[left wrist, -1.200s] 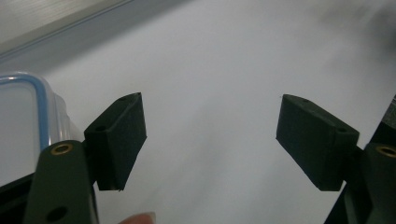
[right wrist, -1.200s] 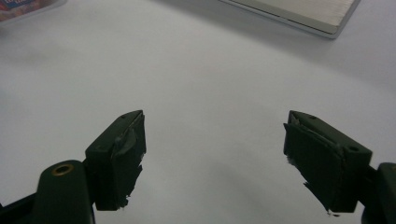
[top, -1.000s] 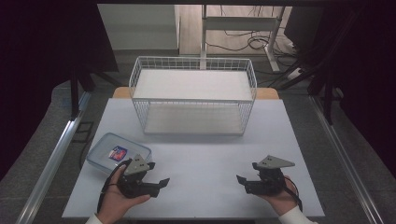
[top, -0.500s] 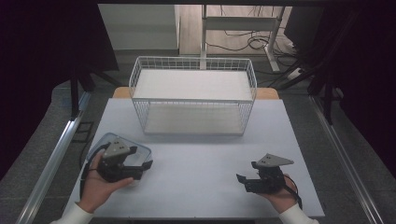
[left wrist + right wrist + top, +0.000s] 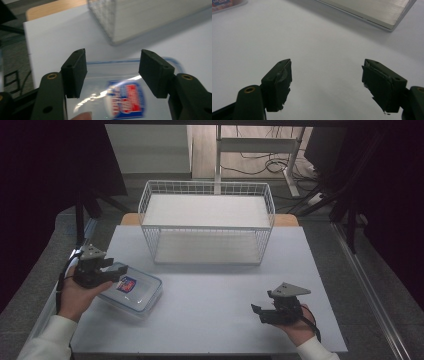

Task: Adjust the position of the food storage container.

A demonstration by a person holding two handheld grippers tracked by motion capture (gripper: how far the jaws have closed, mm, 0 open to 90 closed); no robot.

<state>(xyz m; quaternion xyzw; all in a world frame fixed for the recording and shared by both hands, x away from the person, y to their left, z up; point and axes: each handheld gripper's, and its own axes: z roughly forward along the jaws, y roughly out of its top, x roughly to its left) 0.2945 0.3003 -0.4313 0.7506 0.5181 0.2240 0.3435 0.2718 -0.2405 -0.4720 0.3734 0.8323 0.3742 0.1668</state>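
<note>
Left gripper view – left claw (image 5: 113,72) parted over clear container (image 5: 105,75), jaws closing, high view – right claw (image 5: 261,312) open, wire basket (image 5: 207,222)

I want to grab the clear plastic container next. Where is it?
In the high view, the container lies at the table's front left, under the left claw, nearer than the wire basket.

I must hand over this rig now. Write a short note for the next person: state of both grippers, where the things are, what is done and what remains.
Left gripper: above the clear lidded container, jaws apart and just been closing, pads not pressing on it.
Right gripper: open, nothing between the jaws, low over the white table at the near right.
Container: near left of the table, lid on, not lifted.
Wire basket: at the far middle, nothing inside.
Done: left gripper brought to the container.
Left: probably grip the container; where it goes is not shown.
</note>
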